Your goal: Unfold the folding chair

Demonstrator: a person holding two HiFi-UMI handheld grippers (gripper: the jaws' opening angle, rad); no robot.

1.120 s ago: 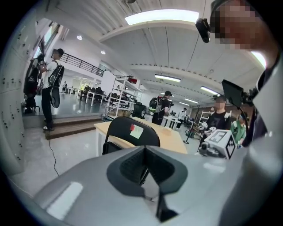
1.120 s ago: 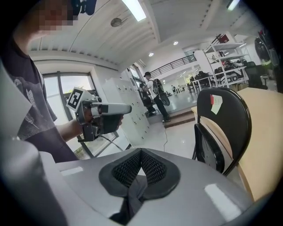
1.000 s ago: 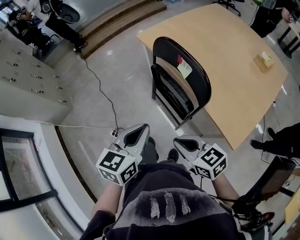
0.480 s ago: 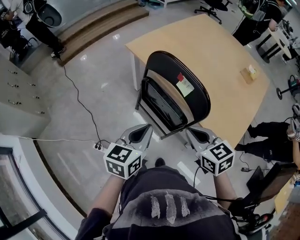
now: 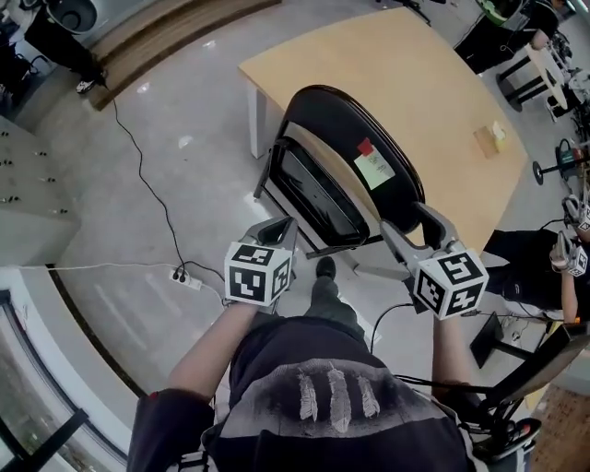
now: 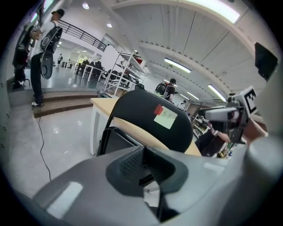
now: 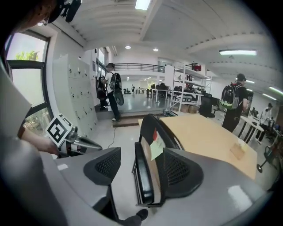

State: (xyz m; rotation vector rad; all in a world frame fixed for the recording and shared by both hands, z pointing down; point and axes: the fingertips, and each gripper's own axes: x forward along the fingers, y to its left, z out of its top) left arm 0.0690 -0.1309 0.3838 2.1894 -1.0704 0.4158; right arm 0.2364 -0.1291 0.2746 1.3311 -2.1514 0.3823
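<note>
A pale, glossy floor [image 5: 166, 157] fills the left and middle of the head view, with wooden steps [image 5: 175, 28] along the upper left and a black cable running down to a white power strip [image 5: 184, 277]. A light wooden table [image 5: 415, 74] on white legs takes the upper right, and a small box [image 5: 493, 138] sits near its right edge. The gripper views show an open hall with shelving, lockers and several people standing farther off.

The black folding chair [image 5: 346, 138] stands folded on the floor against the near side of the table, at the centre of the head view. Both tongs sit just below it, one at each lower corner. The left tongs [image 5: 284, 226] are closed with nothing between them, near the chair's lower left frame but apart from it. The right tongs [image 5: 406, 219] have just been opening and stand wide by the chair's right edge. In the right gripper view the folded seat and backrest show edge-on in the gap, with neither pad pressing on them.

The chair's long axis is upright, with the rounded backrest at the top and the feet on the floor nearest the person. The seat lies flat against the back, and a pale note with red tape [image 5: 373, 168] is stuck on the backrest.
</note>
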